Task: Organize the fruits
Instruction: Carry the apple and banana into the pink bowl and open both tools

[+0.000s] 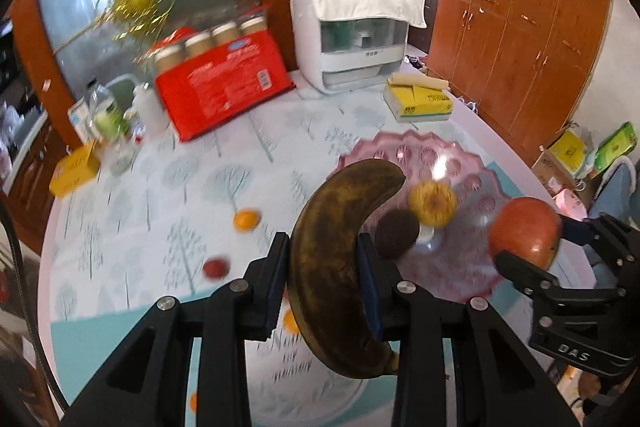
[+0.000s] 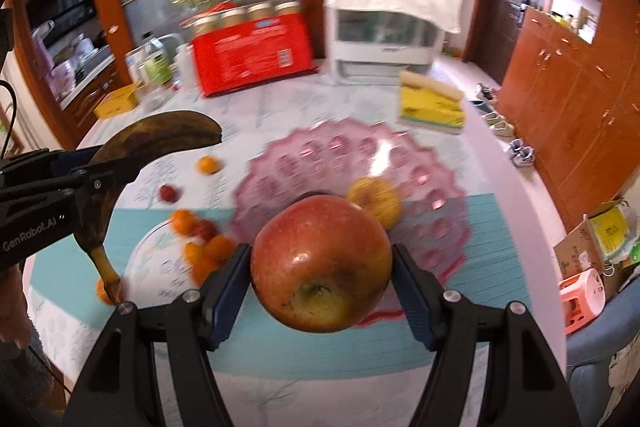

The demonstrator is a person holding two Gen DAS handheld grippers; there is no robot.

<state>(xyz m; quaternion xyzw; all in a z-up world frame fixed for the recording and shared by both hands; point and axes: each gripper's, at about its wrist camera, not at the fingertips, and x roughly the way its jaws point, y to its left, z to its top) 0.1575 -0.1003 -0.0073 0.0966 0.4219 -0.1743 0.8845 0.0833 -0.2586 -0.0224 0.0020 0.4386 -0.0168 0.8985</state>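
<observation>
the scalloped pink glass fruit plate point(image 2: 432, 227) holds a yellow apple point(image 2: 374, 201) and a dark brown round fruit point(image 1: 397, 234) so far; the work looks partly done — small oranges point(image 2: 208, 255) sit on a clear glass plate point(image 2: 148, 259) and others lie loose on the tree-print tablecloth point(image 1: 160, 195); the left gripper point(image 1: 324, 279) clamps an overripe brown banana point(image 1: 336, 267) mid-length between its pads, both ends sticking out; the right gripper point(image 2: 322, 271) squeezes a red apple point(image 2: 322, 263) at its sides — both carried above the table near the pink plate.
</observation>
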